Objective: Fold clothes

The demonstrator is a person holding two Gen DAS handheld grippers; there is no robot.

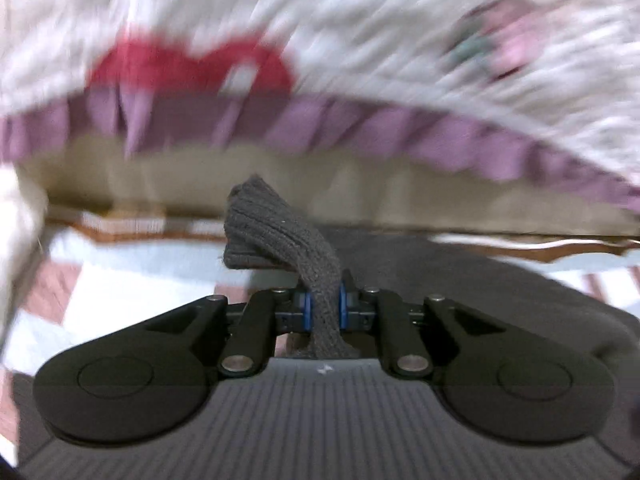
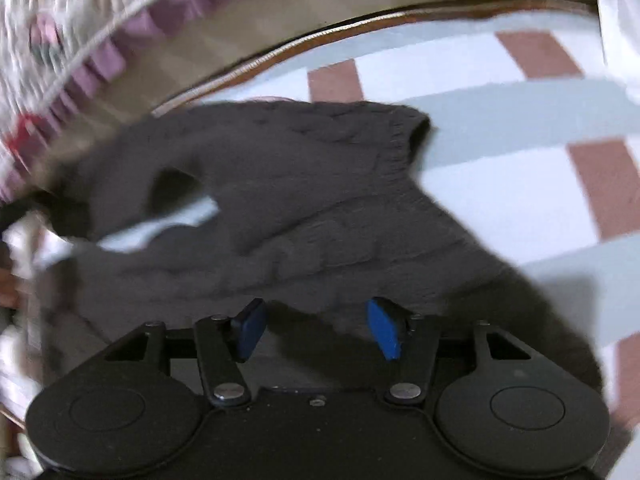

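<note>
Nearest the left wrist camera sits the left gripper, its blue pads clenched on a bunched strip of the grey knitted garment. That ribbed strip runs up between the pads and leans away to the far left, ending in a rolled cuff-like end that stands clear of the surface below. More of the same grey knit lies flat to the right of the gripper and behind it.

Beneath the garment is a checked bedsheet in white, pale blue and reddish-brown squares. Along its far edge runs a thin brown piping, then a tan band, and beyond that a quilt with a purple frill along its hem; the quilt is badly blurred, with a red patch at the left and a pinkish one at the right that I cannot make out.

From the right wrist camera, the right gripper hangs released, its two blue pads spread well apart and nothing pinched between them. It is held just above the near edge of the grey knitted garment, which sprawls across the checked bedsheet from the left side to the middle. One ribbed cuff or hem points to the far right, and a gap at the left shows the sheet through the knit. The frilled quilt curves along the far left, the tan band just beside it. Whether the pad tips touch the fabric I cannot tell.
</note>
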